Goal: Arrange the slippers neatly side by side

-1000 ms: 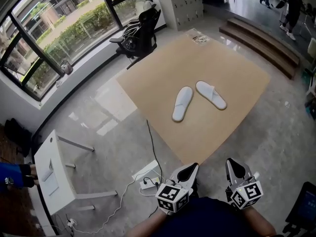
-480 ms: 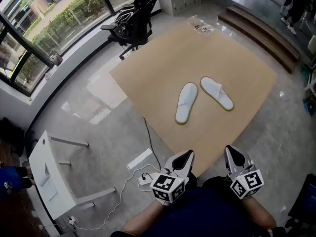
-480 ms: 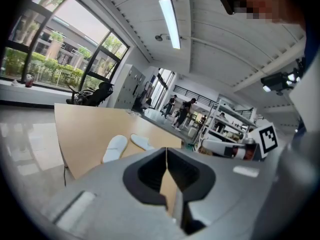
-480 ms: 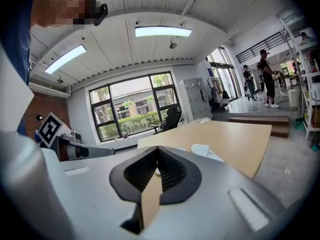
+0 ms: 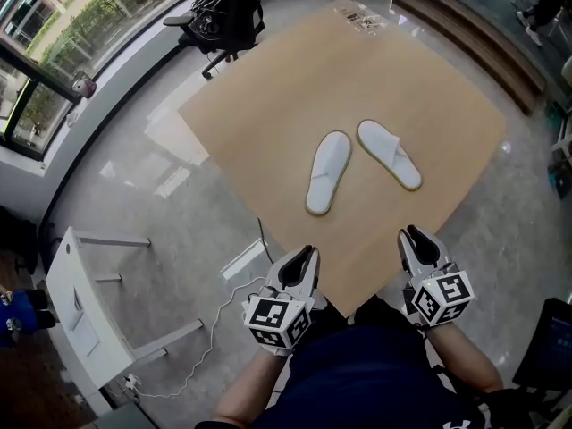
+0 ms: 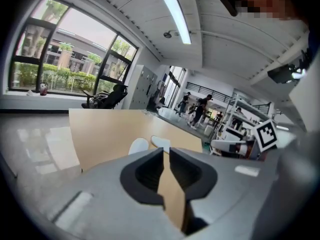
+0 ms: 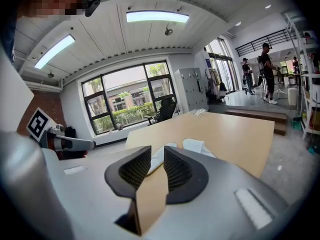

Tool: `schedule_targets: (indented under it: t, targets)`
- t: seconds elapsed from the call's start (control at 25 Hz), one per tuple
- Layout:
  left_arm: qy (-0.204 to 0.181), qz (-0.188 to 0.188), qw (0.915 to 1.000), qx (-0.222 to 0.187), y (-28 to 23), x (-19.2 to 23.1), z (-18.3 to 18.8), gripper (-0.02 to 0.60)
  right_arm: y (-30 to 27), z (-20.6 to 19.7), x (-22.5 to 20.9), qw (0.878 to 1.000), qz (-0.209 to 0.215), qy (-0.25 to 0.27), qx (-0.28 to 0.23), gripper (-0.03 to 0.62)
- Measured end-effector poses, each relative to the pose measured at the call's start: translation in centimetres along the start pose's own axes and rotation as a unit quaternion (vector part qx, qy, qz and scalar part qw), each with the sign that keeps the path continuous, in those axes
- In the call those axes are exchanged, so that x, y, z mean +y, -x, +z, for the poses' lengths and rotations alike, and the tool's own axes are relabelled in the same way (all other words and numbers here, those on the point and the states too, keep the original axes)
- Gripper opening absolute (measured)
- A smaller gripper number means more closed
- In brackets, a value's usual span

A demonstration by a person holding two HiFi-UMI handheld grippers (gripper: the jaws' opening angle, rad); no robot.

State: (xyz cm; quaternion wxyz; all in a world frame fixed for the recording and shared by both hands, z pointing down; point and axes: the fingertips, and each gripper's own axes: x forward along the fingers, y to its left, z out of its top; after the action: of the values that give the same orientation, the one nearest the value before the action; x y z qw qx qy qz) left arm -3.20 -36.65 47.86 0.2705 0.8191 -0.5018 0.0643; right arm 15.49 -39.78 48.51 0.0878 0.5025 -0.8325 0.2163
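Two white slippers lie on a tan floor mat (image 5: 268,105), toes splayed apart in a V: the left slipper (image 5: 328,172) and the right slipper (image 5: 388,154). My left gripper (image 5: 302,259) hovers by the mat's near corner, well short of them. My right gripper (image 5: 413,237) is level with it, over the mat's near edge. Both jaws have just been opening and hold nothing: the left gripper (image 6: 166,151) shows a narrow slit, the right gripper (image 7: 157,150) a wider gap. Ahead I see the slippers (image 6: 138,144) (image 6: 161,141), and again past the right jaws (image 7: 170,145) (image 7: 194,144).
A black office chair (image 5: 219,12) stands beyond the mat's far left corner. A white table (image 5: 80,302) lies on its side at the left, with a cable (image 5: 234,295) trailing across the grey floor. Wooden steps (image 5: 474,25) run along the far right. A clear packet (image 5: 362,16) lies on the mat's far corner.
Both grippers have moved forward to the mat's near corner, and the slippers are closer. Both pairs of jaws have parted.
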Motion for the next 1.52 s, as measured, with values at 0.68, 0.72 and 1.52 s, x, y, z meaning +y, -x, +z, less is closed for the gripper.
schedule_targets:
  t: [0.68,0.72,1.52]
  targets:
    - [-0.109,0.039,0.9882,0.1,-12.9,6.4,-4.2,0.121,-11.5,0.0,-11.8,0.996,0.011,0.065,0.058,0.137]
    - [-0.113,0.039,0.9871,0.107,-13.7,7.0,-4.4,0.121,-12.3,0.0,-12.7,0.996,0.007,0.066,0.058,0.141]
    - [-0.212,0.007,0.947,0.241,-22.8,13.5,-6.5,0.183,-22.9,-4.5,-18.5,0.917,0.093,0.329,0.203,0.193]
